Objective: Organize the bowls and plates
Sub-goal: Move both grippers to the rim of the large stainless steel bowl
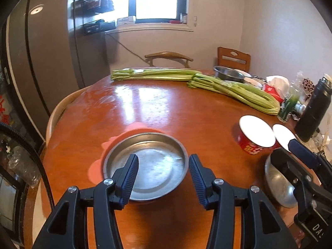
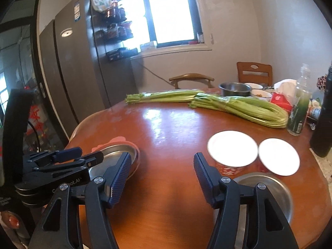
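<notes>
**Left gripper is lining up on the near steel plate, both claws gaping wide and holding nothing**

The left gripper (image 1: 163, 167) is hovering just above the near rim of the steel plate (image 1: 145, 166), which is sitting on a pink mat (image 1: 97, 166) at the near left of the round table (image 1: 166, 112); the plate is lying straight ahead of the claw, its left finger (image 1: 129, 174) over the dish and the right one just outside the rim. The right gripper (image 2: 162, 176) is hanging over bare wood, with a second steel plate (image 2: 274, 191) just to its right and two red bowls (image 2: 232, 148) (image 2: 279, 156) touching side by side beyond it. The left hand is judged nearer the left plate, the right hand nearer the second. Celery bunches (image 1: 234, 91) are lying across the far side, well apart.
</notes>
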